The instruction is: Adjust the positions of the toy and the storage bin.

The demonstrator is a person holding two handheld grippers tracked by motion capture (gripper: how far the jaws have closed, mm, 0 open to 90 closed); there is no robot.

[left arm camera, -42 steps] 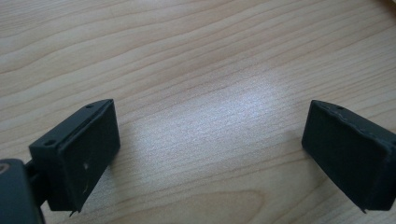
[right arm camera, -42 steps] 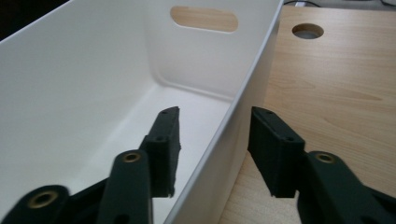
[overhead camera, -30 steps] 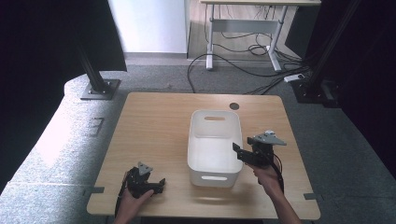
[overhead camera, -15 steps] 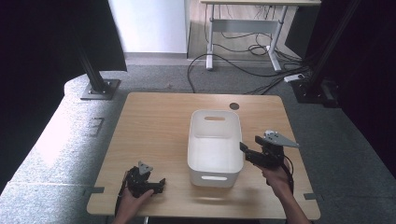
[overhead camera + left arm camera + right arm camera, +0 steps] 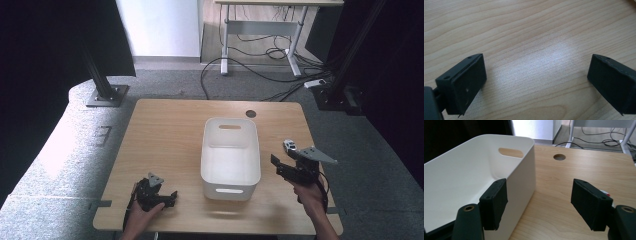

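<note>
Right gripper point(image 5: 278, 166): released, jaws wide, nothing between the pads. They have just been opening further. It sits off the right wall of the white bin point(image 5: 230, 150), near it but not touching, held above the desk point(image 5: 165, 135). In the right gripper view point(image 5: 539, 205) the bin's right wall is just beyond the left-hand jaw, which overlaps the rim in the picture; can't tell the exact gap. Bare desk runs ahead between the jaws.

Bin: upright, open top, looks empty inside. One handle slot on its far end wall point(image 5: 510, 152), another on its near end wall point(image 5: 229, 190). It lies to the left of the right gripper and up and to the right of the left gripper point(image 5: 172, 196), well apart from that one.

Small white toy car point(image 5: 289, 145): just ahead of the right gripper, on the desk, outside the bin. In the right gripper view a sliver of it peeks out behind the right-hand jaw point(image 5: 604, 192).

Round cable hole point(image 5: 559, 157) in the desk, far ahead of the right gripper, past the bin's far right corner.

Left gripper: released, jaws wide, empty. Left gripper view point(image 5: 536, 80) has plain wood grain between the pads, tips low over the desk; contact unclear.
</note>
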